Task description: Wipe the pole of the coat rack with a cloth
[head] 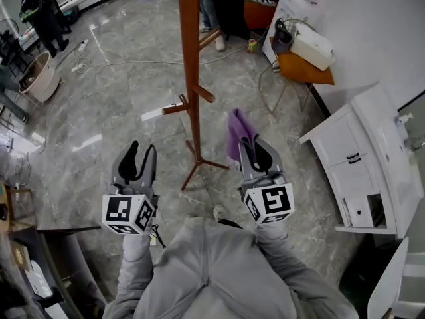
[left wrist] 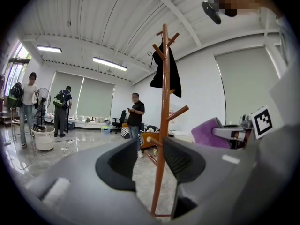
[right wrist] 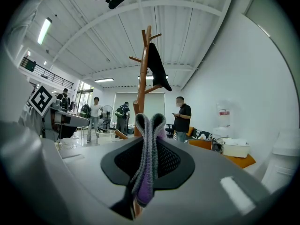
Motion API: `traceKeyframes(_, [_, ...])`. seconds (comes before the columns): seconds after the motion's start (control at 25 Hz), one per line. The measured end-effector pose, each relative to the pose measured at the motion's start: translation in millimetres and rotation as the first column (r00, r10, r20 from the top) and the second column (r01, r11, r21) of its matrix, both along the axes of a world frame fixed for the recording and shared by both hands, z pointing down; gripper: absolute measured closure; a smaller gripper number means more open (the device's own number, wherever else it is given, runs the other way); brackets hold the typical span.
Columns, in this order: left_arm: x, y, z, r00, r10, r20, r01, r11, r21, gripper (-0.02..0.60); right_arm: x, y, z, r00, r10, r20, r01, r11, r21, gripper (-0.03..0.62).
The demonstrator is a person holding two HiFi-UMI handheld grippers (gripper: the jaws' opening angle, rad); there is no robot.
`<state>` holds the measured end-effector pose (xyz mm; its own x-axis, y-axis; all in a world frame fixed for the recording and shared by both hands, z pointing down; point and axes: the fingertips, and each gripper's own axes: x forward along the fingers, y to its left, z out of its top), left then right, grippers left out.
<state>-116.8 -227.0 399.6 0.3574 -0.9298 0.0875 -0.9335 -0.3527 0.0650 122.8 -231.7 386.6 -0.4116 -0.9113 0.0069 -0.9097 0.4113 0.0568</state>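
In the head view, a grey marble floor point(head: 99, 111) is seen. The pole point(head: 190, 58) stands on it ahead, between the two grippers, and a white cabinet point(head: 362, 158) is set at the right.

In the left gripper view, the left gripper point(left wrist: 151, 150) is held spread, with nothing gripped; the pole is seen beyond the gap.

In the right gripper view, a purple cloth point(right wrist: 145, 182) is pinched by the right gripper point(right wrist: 149, 146), apart from the pole. A black coat point(right wrist: 157, 71) is hung near the pole's top, under a white ribbed ceiling point(right wrist: 187, 27).
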Motion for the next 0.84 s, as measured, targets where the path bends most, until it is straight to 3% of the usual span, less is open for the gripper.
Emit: traceKeyframes(0.84, [-10.7, -3.3, -3.4, 1.000, -0.025, -0.010, 0.025, 1.000, 0.011, 0.403, -6.7, -7.2, -4.9, 1.000, -0.015, -0.014, 0.015, 1.000, 0.000, 0.542])
